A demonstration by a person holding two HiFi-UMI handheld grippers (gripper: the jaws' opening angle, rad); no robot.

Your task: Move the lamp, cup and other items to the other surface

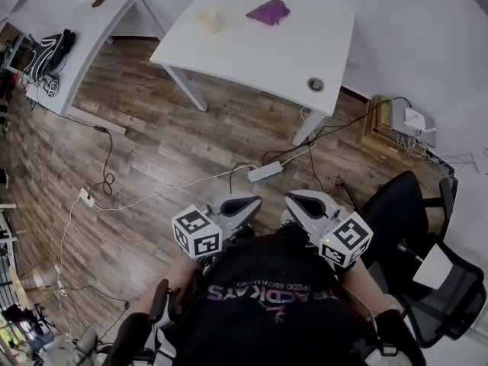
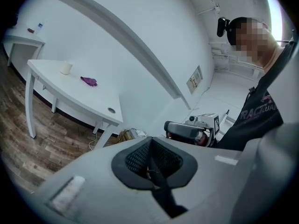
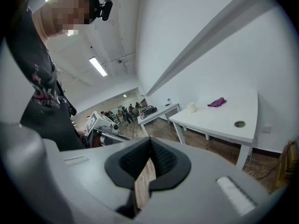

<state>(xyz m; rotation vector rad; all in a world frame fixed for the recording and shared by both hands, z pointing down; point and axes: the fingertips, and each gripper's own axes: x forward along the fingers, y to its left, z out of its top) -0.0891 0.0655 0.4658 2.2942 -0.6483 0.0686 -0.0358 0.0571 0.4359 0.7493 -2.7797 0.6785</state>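
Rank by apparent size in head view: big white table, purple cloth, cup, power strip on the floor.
1. white table
2. purple cloth
3. cup and power strip: about alike, not ranked.

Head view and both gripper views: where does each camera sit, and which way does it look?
Head view: on the person's head, looking steeply down at wooden floor and white table; shows black shirt, left gripper, right gripper.
Left gripper view: on the left gripper, looking along its closed jaws toward the table; shirt at right.
Right gripper view: on the right gripper, along its closed jaws; shirt at left.
Shared: all show the table with the purple cloth; each gripper view catches the other gripper.
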